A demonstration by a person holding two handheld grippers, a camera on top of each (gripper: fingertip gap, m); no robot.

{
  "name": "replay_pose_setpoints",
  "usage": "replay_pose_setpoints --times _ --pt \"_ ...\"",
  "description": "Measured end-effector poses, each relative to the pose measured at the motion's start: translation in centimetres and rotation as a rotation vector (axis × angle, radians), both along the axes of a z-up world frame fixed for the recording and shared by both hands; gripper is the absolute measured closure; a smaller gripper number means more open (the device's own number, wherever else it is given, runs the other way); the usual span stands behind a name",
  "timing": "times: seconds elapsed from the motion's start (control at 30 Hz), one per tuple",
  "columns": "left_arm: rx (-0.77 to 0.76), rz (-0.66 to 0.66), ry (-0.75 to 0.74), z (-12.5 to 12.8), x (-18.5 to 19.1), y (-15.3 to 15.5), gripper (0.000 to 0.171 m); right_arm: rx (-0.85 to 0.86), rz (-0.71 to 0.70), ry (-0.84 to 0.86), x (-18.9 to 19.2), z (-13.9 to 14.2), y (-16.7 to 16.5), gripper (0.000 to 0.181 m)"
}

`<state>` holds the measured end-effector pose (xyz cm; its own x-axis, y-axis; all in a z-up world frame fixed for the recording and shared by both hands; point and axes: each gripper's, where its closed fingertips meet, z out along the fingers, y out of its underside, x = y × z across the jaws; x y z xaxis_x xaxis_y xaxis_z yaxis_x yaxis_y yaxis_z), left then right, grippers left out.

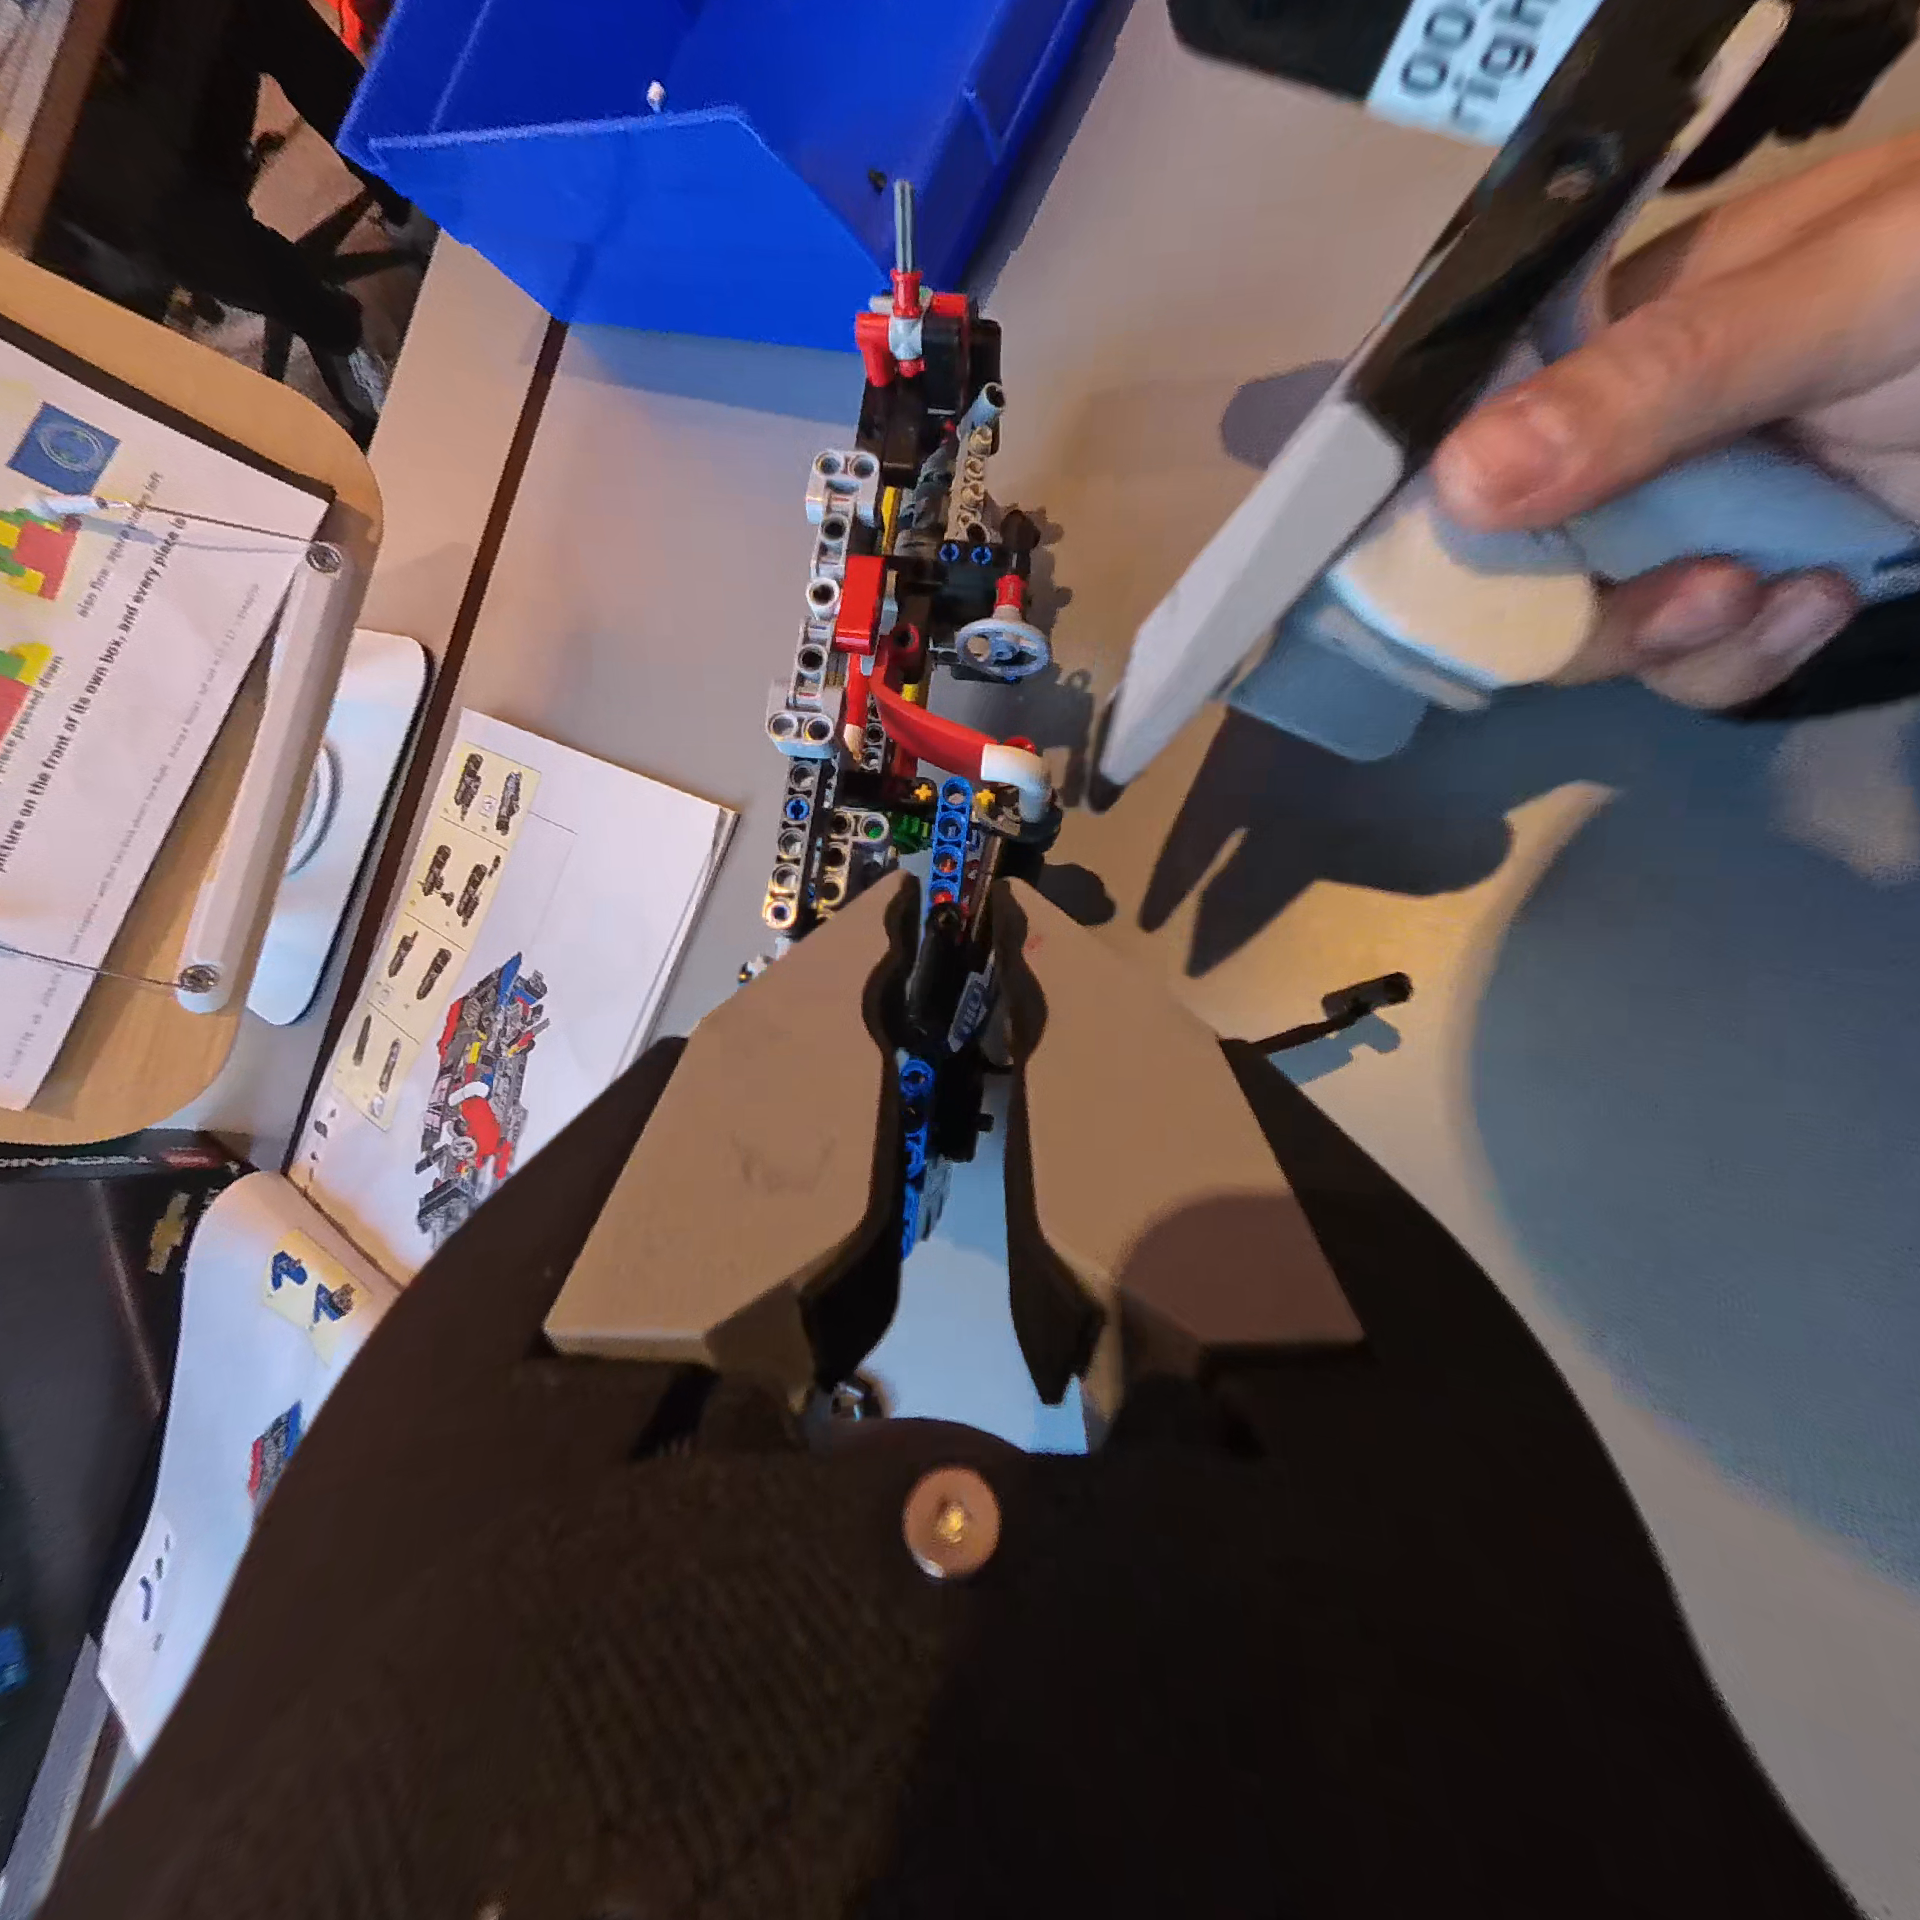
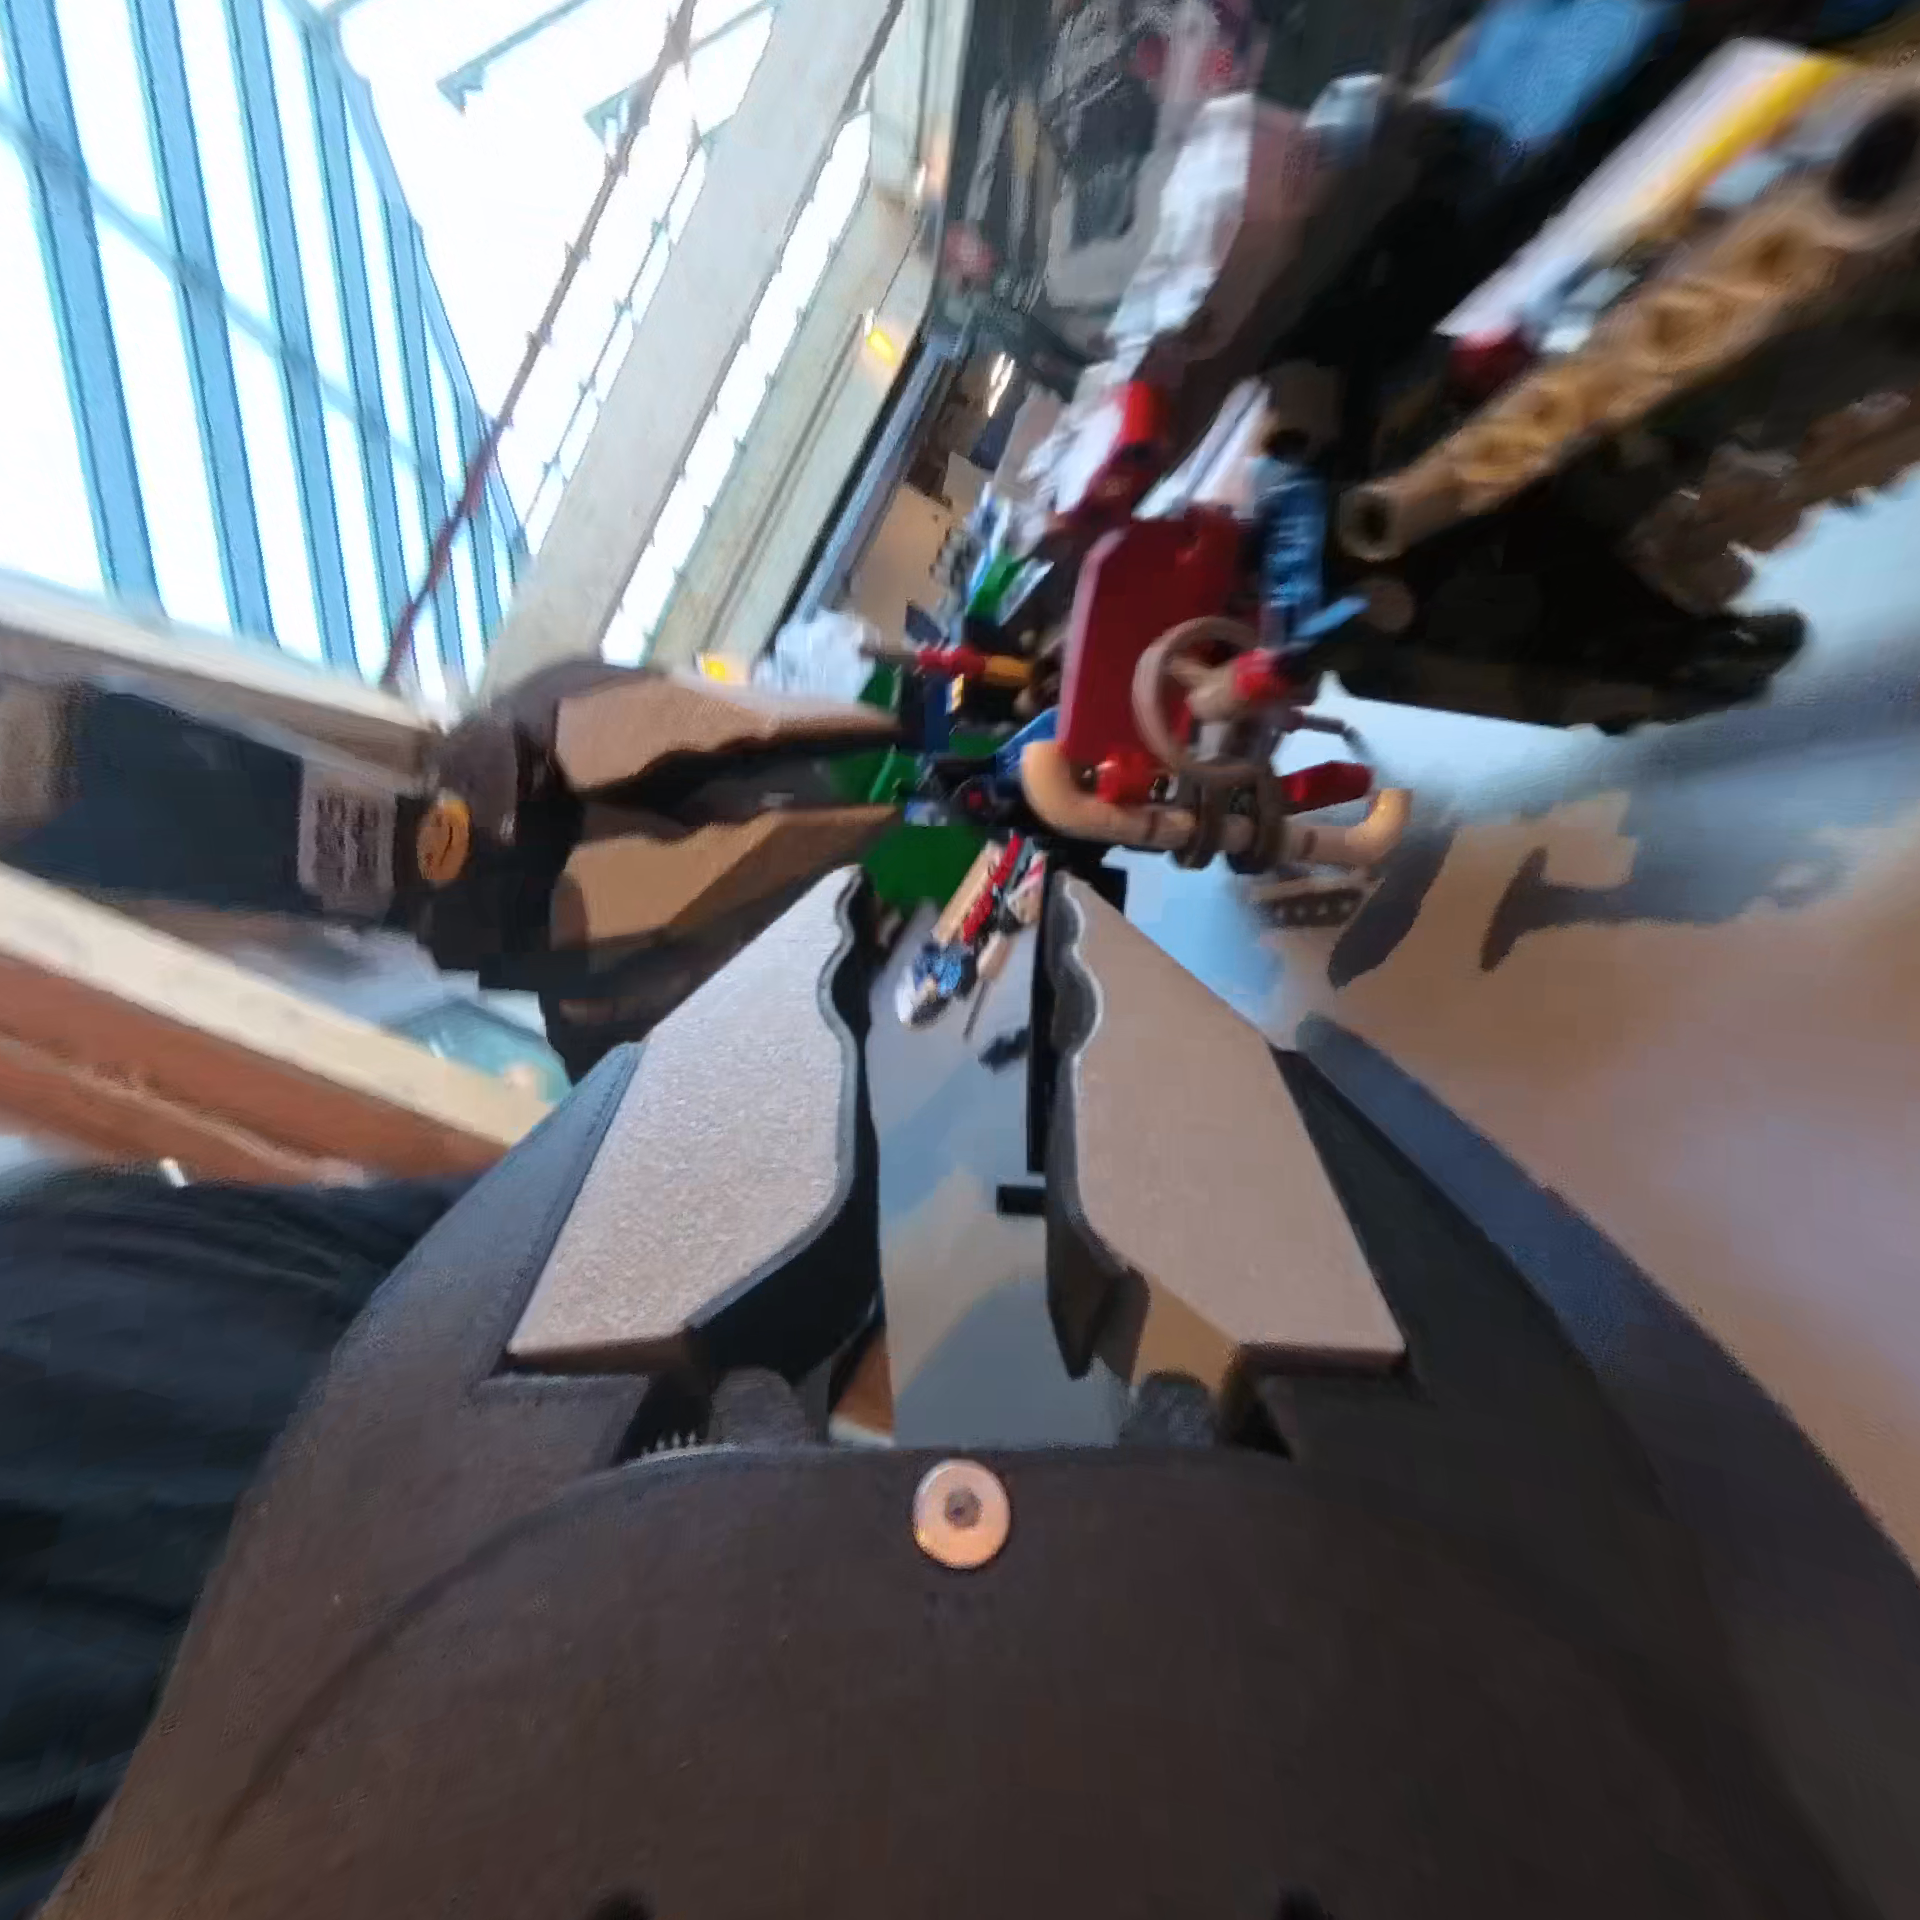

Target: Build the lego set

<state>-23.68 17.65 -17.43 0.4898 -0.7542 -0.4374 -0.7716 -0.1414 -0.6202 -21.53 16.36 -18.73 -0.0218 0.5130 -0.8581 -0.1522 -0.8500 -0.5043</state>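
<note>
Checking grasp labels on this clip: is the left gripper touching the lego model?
Touching. The left wrist view shows the left gripper with its jaws closed against the near end of the lego model, no gap visible either side.

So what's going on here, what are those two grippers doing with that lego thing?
A person is building a lego model with two handheld grippers. The left gripper is clamped on the near end of the long, partly built model, holding it over the grey table. The right gripper, held in a hand, is close beside the model with its jaws apart, gripping nothing. An instruction booklet lies open nearby.
</note>
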Motion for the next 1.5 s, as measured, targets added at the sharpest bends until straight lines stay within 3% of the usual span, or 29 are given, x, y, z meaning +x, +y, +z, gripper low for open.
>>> replay_pose_setpoints --times 0.07,0.13,0.2,0.27,0.43,0.53,0.67,0.73,0.8,0.9,1.0,1.13,1.2,1.3,1.37,1.5 --pt "0.010 -0.003 -0.007 0.2 -0.3 -0.4 0.161 0.192 0.116 -0.040 1.4 1.5 -1.3 0.160" --pt "0.003 -0.001 -0.041 0.1 -0.9 -1.2 0.161 0.421 0.195 -0.165 3.5 2.2 -1.2 0.156" --pt "-0.008 0.023 -0.091 -0.4 -1.4 -1.7 0.160 0.627 0.180 -0.345 5.2 1.4 0.4 0.156" --pt "-0.005 0.049 -0.130 -0.5 -1.6 -1.5 0.159 0.673 0.177 -0.395 4.9 0.7 0.9 0.145" --pt "0.036 0.053 -0.149 0.2 -1.0 -0.7 0.160 0.275 0.204 -0.159 1.3 0.1 -0.7 0.127" --pt "0.022 0.048 -0.146 -0.2 -0.9 -0.3 0.159 0.247 0.146 -0.174 1.0 -1.0 0.5 0.129" --pt "0.043 0.118 -0.178 0.2 -1.8 0.1 0.155 0.216 0.241 -0.227 0.5 -2.5 -0.9 0.143" --pt "0.076 0.199 -0.233 0.3 -2.5 -0.8 0.152 0.272 0.241 -0.203 0.9 -2.0 -1.2 0.146" --pt "0.016 0.270 -0.349 -0.6 -1.9 -2.4 0.147 0.294 0.233 -0.194 1.3 -1.8 -0.9 0.151" --pt "-0.014 0.365 -0.434 -1.6 -1.7 -3.1 0.137 0.289 0.226 -0.197 1.0 -1.9 -0.1 0.145" --pt "0.122 0.352 -0.445 1.8 -1.9 -2.3 0.144 0.220 0.206 -0.181 -0.1 -1.9 0.4 0.142" --pt "0.091 0.355 -0.280 1.8 -2.3 -0.5 0.140 0.052 0.140 -0.059 -0.7 -1.3 0.9 0.141" --pt "0.105 0.330 -0.280 2.0 -1.9 -0.5 0.144 -0.025 0.069 0.017 -0.4 -0.7 1.8 0.144" --pt "0.143 0.242 -0.215 2.1 -1.2 -0.6 0.171 -0.151 -0.015 0.153 0.0 0.0 2.9 0.149" --pt "0.144 0.206 -0.119 1.7 -1.2 0.0 0.171 -0.186 -0.049 0.157 -0.2 -0.2 3.0 0.161" --pt "0.070 0.126 -0.062 0.6 -0.1 0.7 0.164 -0.260 -0.126 0.182 -0.2 -0.3 3.5 0.158"
